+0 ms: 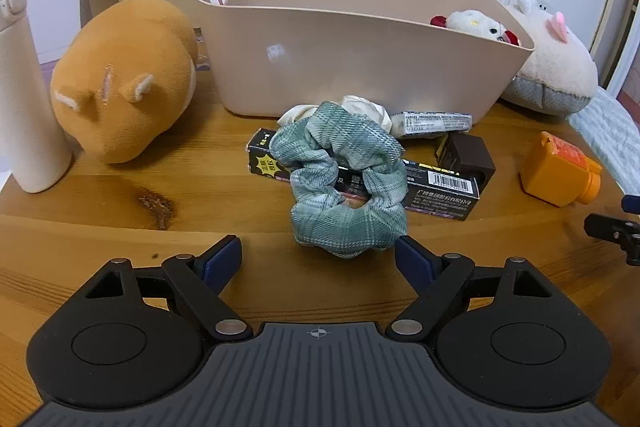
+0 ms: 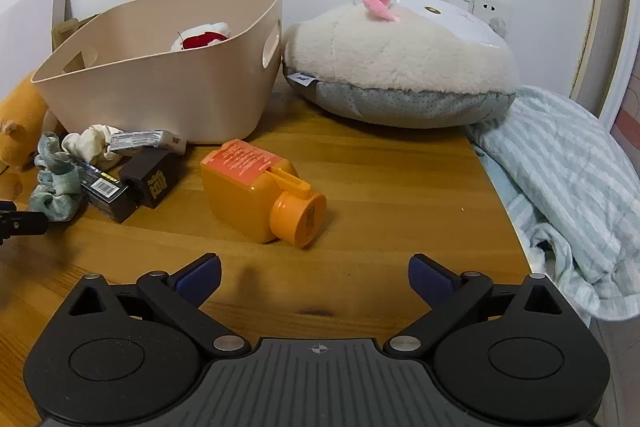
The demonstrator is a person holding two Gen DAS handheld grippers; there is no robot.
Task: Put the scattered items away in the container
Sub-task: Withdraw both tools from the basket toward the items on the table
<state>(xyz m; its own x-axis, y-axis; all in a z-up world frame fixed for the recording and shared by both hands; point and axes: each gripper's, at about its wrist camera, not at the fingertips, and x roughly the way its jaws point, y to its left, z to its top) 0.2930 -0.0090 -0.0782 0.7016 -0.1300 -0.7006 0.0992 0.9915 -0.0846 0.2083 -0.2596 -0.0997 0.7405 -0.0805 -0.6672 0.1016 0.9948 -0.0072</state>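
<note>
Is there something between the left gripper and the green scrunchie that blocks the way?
Nothing visible does. The left gripper is open, and the green scrunchie lies just ahead of its fingertips on bare table. The scrunchie rests partly on a black box.

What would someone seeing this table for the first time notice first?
Probably the beige bin at the back of the wooden table, a small white plush peeking over its rim. In front of it lies a clutter pile topped by a green scrunchie, just ahead of the open left gripper. The orange bottle lies on its side before the open right gripper.
</note>
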